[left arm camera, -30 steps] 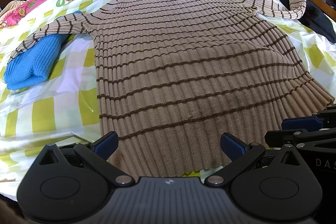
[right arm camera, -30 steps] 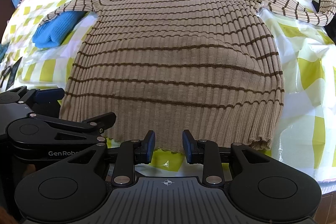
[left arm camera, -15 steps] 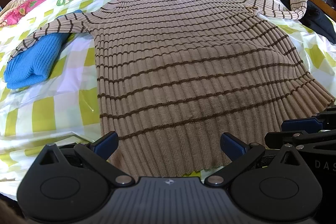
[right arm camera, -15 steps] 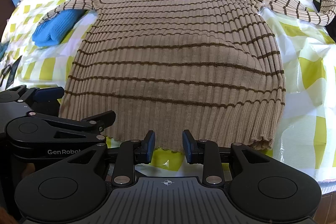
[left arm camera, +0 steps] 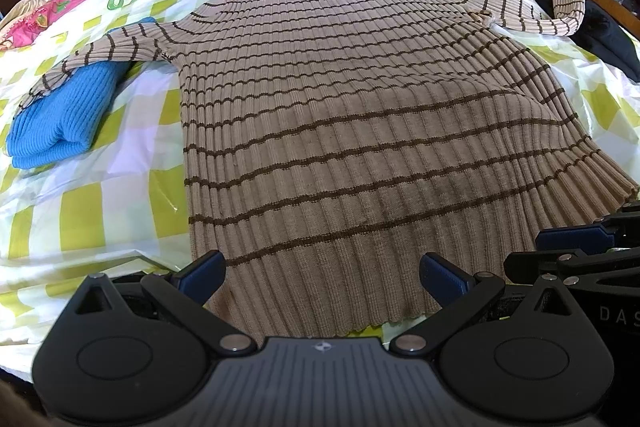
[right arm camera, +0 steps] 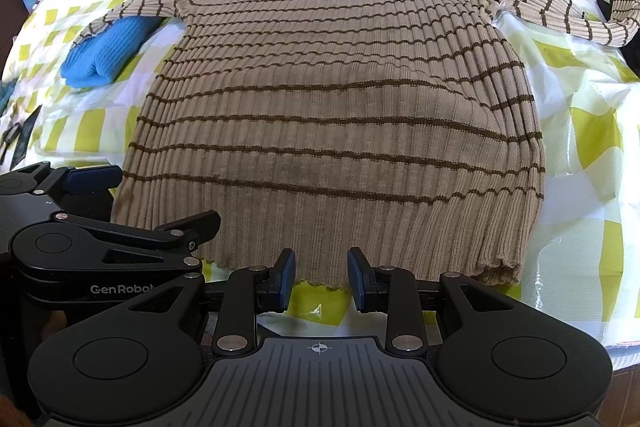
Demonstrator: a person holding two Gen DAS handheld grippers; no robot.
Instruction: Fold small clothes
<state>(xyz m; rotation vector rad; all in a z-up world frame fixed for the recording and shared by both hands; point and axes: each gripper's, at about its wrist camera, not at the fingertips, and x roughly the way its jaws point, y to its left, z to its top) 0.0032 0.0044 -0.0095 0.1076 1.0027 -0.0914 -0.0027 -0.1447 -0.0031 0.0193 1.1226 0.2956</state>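
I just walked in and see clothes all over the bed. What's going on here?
A person is holding a two-finger gripper in each hand at the near edge of the bed, about to fold clothes. A tan striped sweater lies spread flat, sleeves out, not yet folded. The left gripper is wide open over the hem; the right gripper is partly open just short of it. Neither holds anything. One sleeve lies over a folded blue knit.
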